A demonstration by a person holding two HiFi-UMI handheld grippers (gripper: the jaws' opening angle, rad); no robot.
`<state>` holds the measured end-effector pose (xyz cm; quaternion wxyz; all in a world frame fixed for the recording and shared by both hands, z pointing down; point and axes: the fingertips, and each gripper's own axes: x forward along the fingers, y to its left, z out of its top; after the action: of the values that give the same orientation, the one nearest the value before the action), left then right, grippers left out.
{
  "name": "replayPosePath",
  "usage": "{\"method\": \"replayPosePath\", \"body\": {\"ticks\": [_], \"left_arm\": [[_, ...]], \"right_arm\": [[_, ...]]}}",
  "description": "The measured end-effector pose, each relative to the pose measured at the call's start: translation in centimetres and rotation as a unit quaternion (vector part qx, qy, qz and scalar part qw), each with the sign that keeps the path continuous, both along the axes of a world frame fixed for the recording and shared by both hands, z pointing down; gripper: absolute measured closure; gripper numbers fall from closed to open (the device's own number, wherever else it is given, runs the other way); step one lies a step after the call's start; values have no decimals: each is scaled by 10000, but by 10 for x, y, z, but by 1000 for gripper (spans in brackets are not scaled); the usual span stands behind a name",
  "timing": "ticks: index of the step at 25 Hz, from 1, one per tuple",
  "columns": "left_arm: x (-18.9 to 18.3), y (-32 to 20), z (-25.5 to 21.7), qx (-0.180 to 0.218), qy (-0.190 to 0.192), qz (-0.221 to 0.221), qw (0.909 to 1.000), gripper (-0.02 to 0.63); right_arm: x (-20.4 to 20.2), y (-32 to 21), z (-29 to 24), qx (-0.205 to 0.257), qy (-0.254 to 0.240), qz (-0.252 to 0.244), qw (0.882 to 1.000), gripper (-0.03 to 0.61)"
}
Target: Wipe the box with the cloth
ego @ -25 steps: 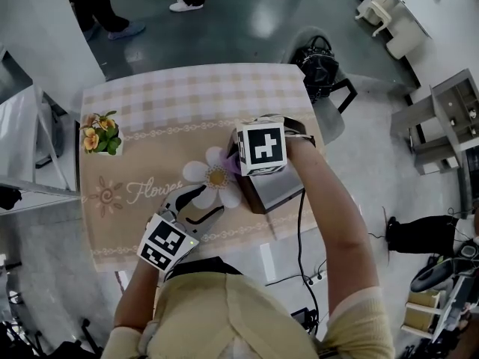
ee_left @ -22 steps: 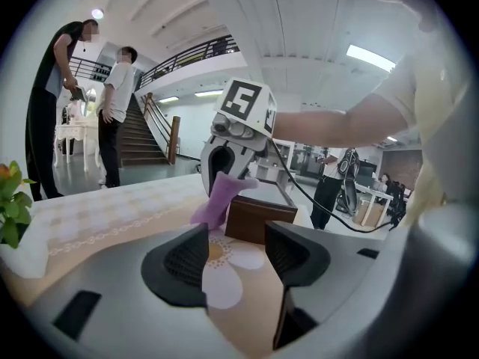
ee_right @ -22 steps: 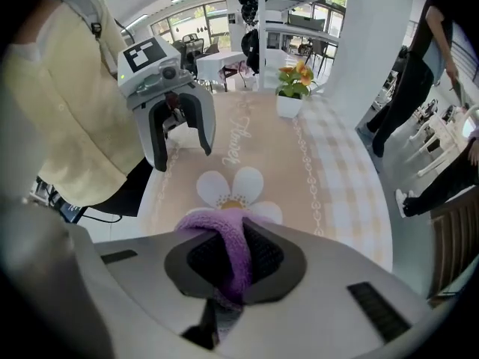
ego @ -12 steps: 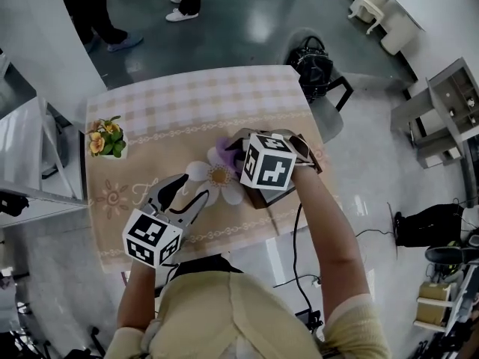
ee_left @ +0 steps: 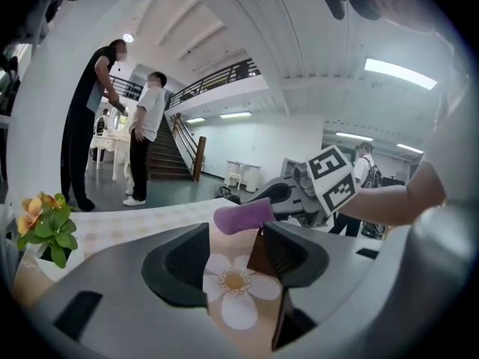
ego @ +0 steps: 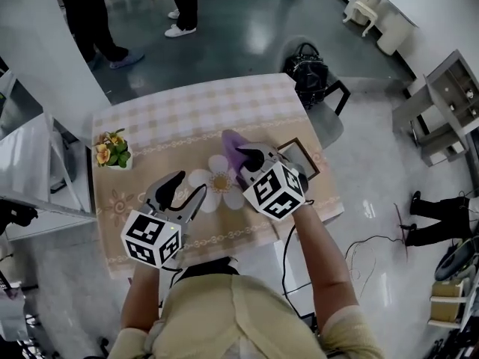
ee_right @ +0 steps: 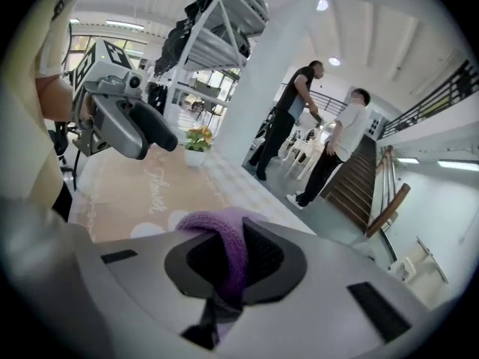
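the right gripper (ee_right: pixel 228 236) is clamped on the purple cloth (ee_right: pixel 215 224), which bulges over the jaw tips; its lower end is lost in the dark gap between them. in the head view the brown box (ego: pixel 302 154) lies at 4 o'clock on the table (ego: pixel 187 111), mostly hidden under that gripper's marker cube, so only a rim and a corner show. whether the cloth touches the box cannot be told. the left gripper (ego: pixel 185 188), at 8 o'clock from the cloth, has its jaws apart with nothing in them; the white flower print (ee_left: pixel 233 290) shows through the gap. two people (ego: pixel 183 6) at 12 o'clock are cut off at the legs.
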<state>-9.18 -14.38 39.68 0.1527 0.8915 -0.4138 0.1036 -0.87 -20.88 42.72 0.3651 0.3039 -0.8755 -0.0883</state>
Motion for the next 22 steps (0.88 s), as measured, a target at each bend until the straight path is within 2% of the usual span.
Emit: {"method": "replayPosePath", "body": {"ticks": [5,10,14,18,22], "left_arm": [[9,-7,-13,68,125,25,9999,399],[16,-11,-21,53,268,122,9996,408],[21,-12,-25,63,277,223,9993,414],[22,-15,-30,184,180,162,9995,454],[21,-17,-34,207,279,85,9994,494]], "right_arm": [[19,3,-17,295,-475,671,9962,534],[37,12,-38,449,-1025,1258,9857,534],[57,22,-64,516,-1636,1692,9706,534],[78,31,-80,482,-2303,2045,9502,534],[94,39,-84,471,-2696,2292,9341,534]]}}
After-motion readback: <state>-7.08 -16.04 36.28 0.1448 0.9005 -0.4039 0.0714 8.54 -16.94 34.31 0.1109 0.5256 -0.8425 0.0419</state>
